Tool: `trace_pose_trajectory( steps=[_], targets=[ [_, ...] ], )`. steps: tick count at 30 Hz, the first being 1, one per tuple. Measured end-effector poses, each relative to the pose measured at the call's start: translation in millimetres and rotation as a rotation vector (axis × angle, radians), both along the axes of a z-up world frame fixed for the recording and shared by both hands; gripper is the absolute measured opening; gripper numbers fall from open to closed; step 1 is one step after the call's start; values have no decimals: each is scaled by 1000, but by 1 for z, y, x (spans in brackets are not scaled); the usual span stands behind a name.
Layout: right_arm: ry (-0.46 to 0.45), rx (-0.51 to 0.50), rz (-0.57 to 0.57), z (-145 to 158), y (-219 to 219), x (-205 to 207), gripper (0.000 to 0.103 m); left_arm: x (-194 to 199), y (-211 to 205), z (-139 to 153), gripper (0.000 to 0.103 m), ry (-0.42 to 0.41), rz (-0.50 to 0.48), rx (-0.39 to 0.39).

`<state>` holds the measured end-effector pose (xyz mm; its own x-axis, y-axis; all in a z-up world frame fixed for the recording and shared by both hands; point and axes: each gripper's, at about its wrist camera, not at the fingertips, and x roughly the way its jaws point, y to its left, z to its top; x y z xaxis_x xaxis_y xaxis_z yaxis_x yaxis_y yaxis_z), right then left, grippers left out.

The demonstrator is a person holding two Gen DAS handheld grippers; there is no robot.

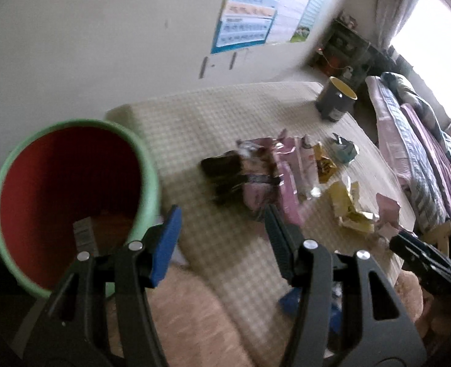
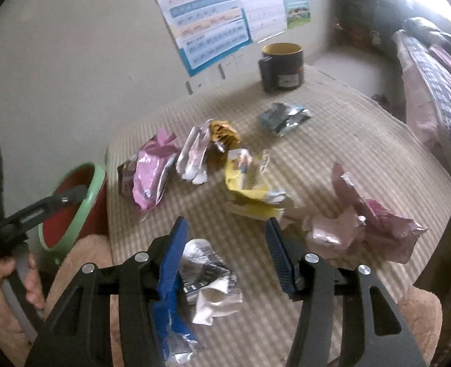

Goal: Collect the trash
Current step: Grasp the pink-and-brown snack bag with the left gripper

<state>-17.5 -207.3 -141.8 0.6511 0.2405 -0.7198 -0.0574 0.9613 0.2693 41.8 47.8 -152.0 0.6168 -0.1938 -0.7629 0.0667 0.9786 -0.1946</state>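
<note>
the left gripper [image 1: 222, 229] is hanging with its jaws spread and nothing between them, just beside the rim of the green bin [image 1: 147, 165], whose red inside is showing a small carton at the bottom. the right gripper [image 2: 224, 241] is also standing with its jaws spread, gripping nothing, above a crumpled silver-and-blue wrapper [image 2: 207, 278] that is lying at the near edge of the table [image 2: 363, 140]; whether the left pad is touching that wrapper is hard to tell.

past the right gripper, a torn yellow wrapper [image 2: 250, 189] is lying in the middle of the checked tablecloth, with a crumpled pale pink wrapper [image 2: 366, 223] to its right. farther back, a pink pouch [image 2: 152, 171], a white wrapper [image 2: 195, 159] and a small gold wrapper [image 2: 225, 134] are sitting side by side, and a silver-blue packet [image 2: 283, 116] is lying apart from them. a dark mug [image 2: 282, 67] with a yellow inside is standing upright at the far end.

in the right wrist view, a hand [image 2: 8, 278] is holding the left gripper's handle beside the bin. charts [image 2: 207, 21] are hanging on the wall behind.
</note>
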Motion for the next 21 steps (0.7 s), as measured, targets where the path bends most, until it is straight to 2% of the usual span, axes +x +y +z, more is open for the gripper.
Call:
trace_pose_trajectory(
  steps=[2,5,7,10,12,14,15,16,17,21],
  targets=[
    [-4,25,0,-2,-7,-2,52,14,-11,-5,62,18,-3,5],
    [1,57,7,-6,-9,-3,52,30,-24,-10,63,60,-8,-42],
    [8,78,8,-9,-11,-2,52,36,-37,-14,63,79,-25,-37],
    [9,110,1,-11,-16,-1,52,47,-66,-25,63,105,-67,39],
    [7,125,-8,-11,-21,0,52,54,-77,-32,63,124,-58,93],
    [8,138,-19,-13,-27,-1,52,62,-85,-42,63,145,-55,115],
    [8,143,-24,-13,-29,-1,52,64,-87,-45,59,151,-59,123],
    [9,147,-28,-14,-31,-2,52,65,-90,-47,44,157,-66,131],
    [11,154,-33,-15,-34,-3,52,63,-93,-46,37,146,-71,145],
    [12,174,-44,-16,-38,-4,52,54,-91,-43,28,163,-109,100]
  ],
)
